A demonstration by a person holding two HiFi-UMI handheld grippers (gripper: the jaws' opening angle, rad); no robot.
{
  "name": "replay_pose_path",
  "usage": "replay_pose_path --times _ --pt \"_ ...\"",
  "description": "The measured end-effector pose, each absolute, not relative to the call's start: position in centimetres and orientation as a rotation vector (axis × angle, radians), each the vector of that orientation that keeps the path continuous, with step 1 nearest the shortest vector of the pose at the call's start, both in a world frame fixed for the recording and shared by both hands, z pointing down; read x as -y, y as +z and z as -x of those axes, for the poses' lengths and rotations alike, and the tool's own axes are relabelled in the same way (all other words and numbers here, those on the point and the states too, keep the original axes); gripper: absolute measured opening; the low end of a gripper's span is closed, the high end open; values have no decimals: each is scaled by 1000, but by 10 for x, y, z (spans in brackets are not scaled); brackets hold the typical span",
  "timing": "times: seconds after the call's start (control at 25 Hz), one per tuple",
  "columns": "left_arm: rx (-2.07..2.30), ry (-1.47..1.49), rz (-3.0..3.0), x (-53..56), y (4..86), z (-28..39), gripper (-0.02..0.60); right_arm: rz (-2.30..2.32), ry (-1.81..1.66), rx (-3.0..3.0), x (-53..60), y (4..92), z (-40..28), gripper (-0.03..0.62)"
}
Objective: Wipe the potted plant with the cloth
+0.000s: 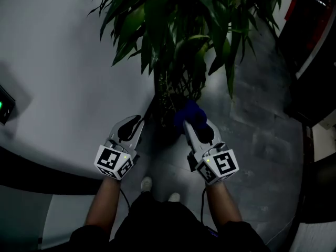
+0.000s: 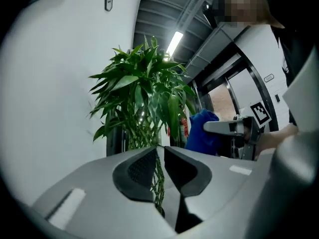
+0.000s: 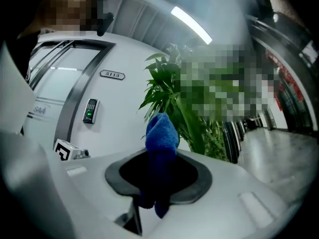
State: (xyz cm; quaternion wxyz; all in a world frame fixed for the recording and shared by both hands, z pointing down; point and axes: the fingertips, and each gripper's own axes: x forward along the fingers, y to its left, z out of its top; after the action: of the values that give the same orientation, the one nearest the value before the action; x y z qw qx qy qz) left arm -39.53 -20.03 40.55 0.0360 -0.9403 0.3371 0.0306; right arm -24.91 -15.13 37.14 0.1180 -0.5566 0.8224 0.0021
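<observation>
The potted plant is a tall bunch of green stalks and long leaves rising in front of me; its pot is hidden under foliage and shadow. My right gripper is shut on a blue cloth, held low at the stalks. In the right gripper view the cloth sticks up between the jaws, with the plant just behind it. My left gripper is shut on nothing, level with the right one, left of the stalks. From the left gripper view the plant stands ahead, the cloth to its right.
A white curved wall runs along the left, carrying a keypad with a green light. Grey tiled floor spreads to the right. A dark frame with red parts stands at the far right. My shoes are below.
</observation>
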Motion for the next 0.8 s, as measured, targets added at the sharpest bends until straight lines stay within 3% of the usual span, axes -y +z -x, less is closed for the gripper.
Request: replay_pose_path --times 0.24,0.8 --pt "-1043 87 2920 203 409 386 61 1703 15 -2370 137 376 222 112" --pt "-751 53 3011 273 410 288 61 1826 264 -2304 112 304 187 112"
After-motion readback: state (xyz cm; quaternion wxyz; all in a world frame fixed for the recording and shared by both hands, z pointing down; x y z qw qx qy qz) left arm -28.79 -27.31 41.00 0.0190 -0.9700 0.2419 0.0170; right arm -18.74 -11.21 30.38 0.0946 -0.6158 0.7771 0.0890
